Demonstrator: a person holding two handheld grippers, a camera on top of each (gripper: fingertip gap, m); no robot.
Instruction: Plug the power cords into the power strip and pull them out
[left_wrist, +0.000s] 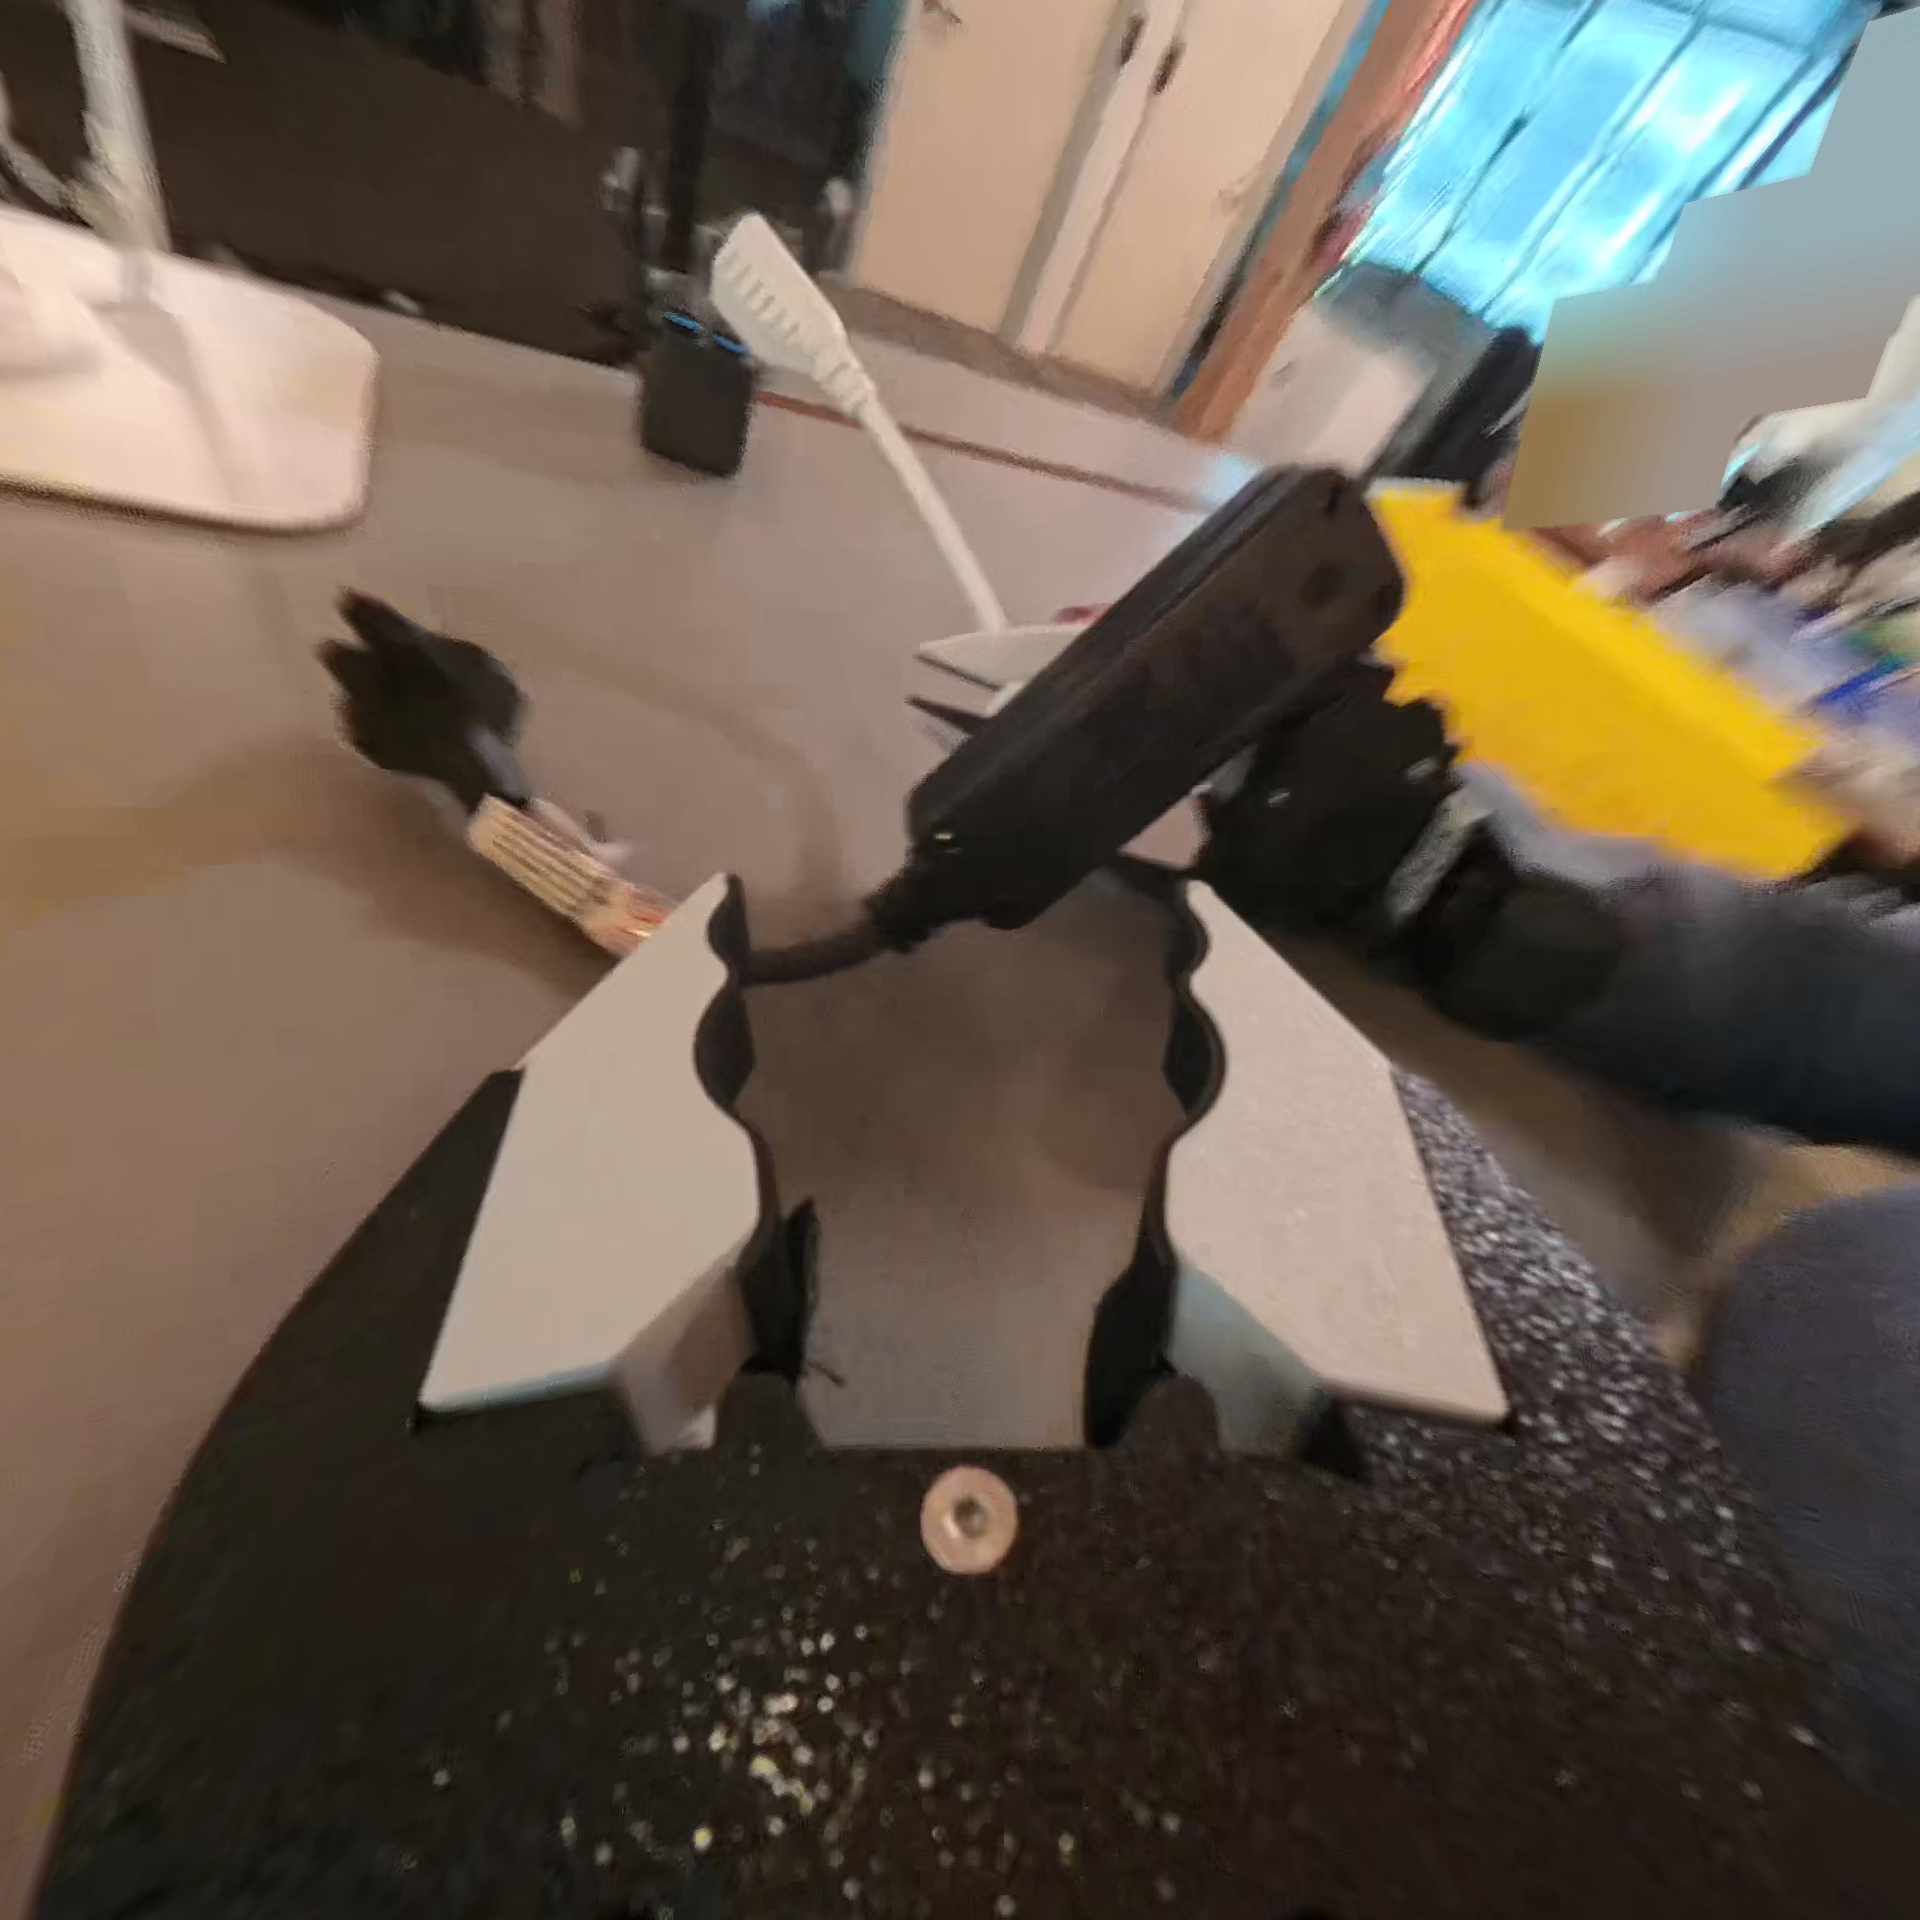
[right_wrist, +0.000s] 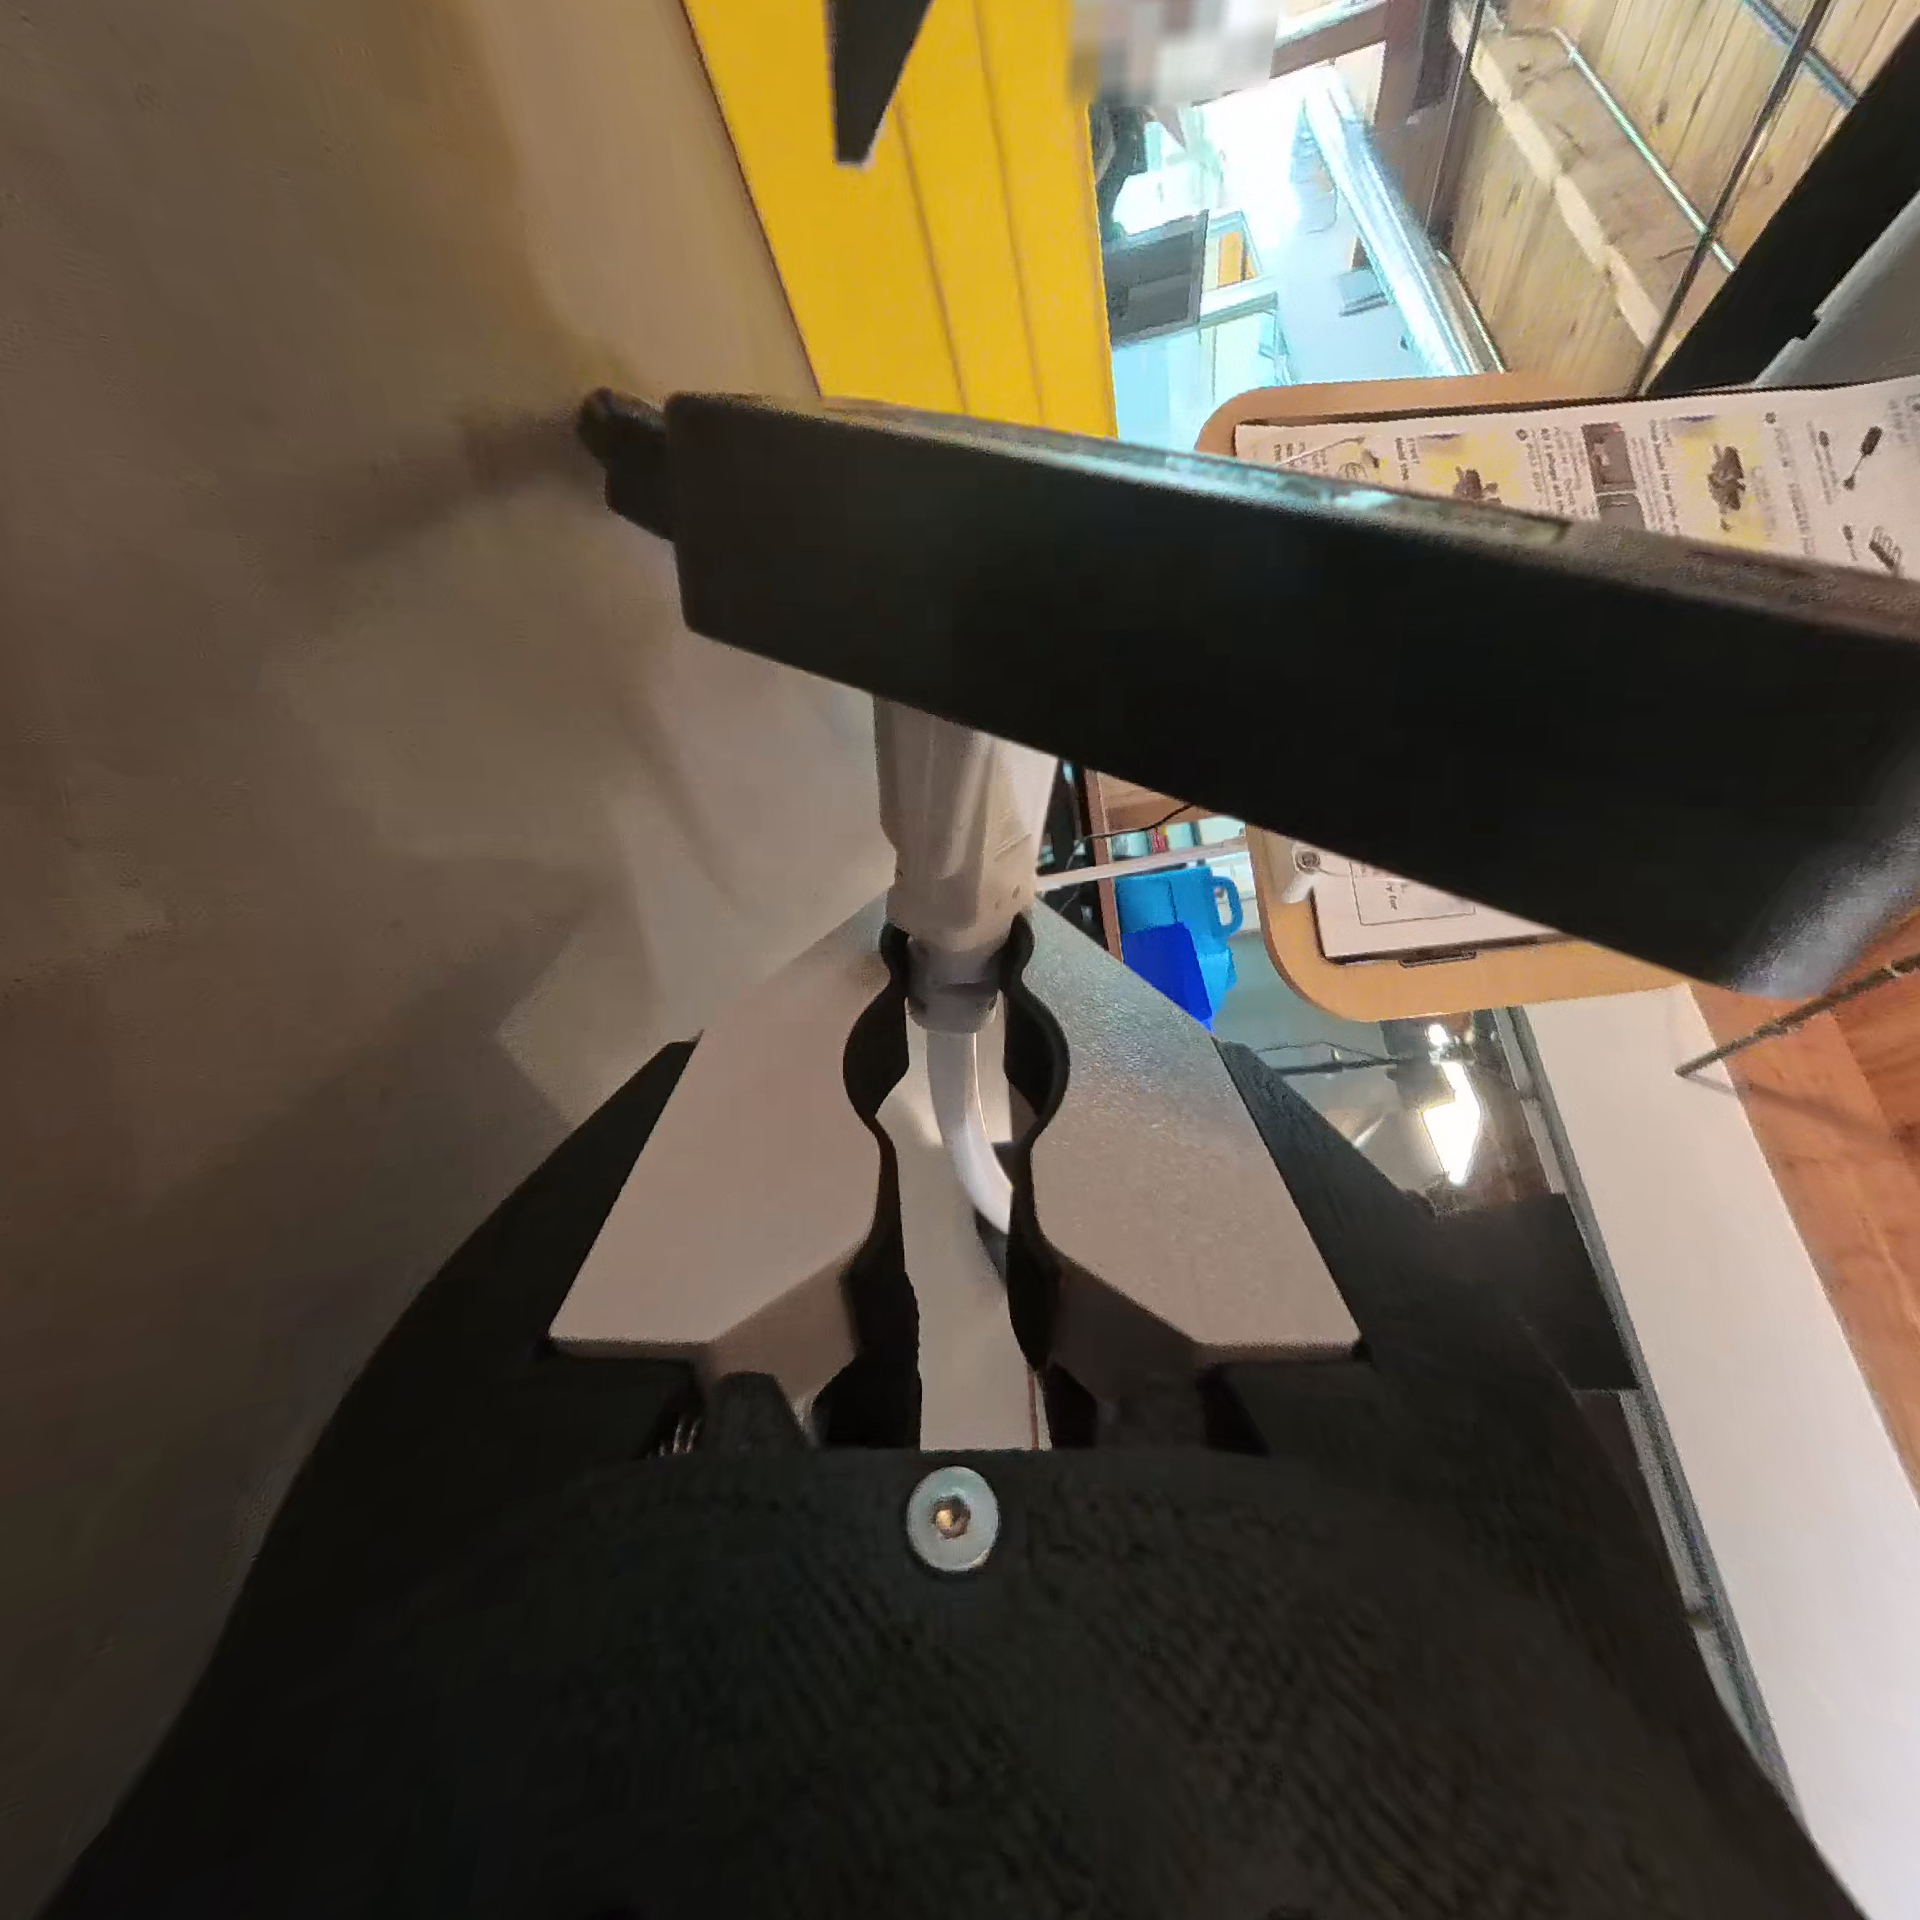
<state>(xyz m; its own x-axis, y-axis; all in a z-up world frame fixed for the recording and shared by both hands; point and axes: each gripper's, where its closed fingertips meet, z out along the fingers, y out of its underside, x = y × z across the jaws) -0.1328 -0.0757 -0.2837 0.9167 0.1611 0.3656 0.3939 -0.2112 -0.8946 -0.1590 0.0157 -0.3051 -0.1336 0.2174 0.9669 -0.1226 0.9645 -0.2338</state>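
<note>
**A:** While the left hand-held gripper (left_wrist: 961, 1039) hangs over the grey worktop (left_wrist: 208, 987), its two pale fingers are spread wide with nothing between them. The black power strip (left_wrist: 1143, 707) is tilted up off the worktop just past those fingertips, its black cord (left_wrist: 821, 951) curling down by the left finger. Everything there is pretty blurry though.

**B:** And the right hand-held gripper (right_wrist: 951, 971)?

**A:** Its fingers are pinched onto a white plug (right_wrist: 956, 831), right at the collar where the white cable (right_wrist: 966, 1122) comes out. The plug's far end meets the underside of the power strip (right_wrist: 1247, 665), which cuts slantwise across the right wrist view. Whether the prongs are fully seated can't be told from that angle.

**B:** Anything else lying around?

**A:** A black plug (left_wrist: 426, 696) sits on the worktop to the left, well apart from the strip, and another white plug (left_wrist: 779, 301) with its cable lies farther back next to a small black box (left_wrist: 694, 400). A yellow part (left_wrist: 1579, 686) of the other gripper shows behind the strip, plus a dark sleeve (left_wrist: 1714, 997).
</note>
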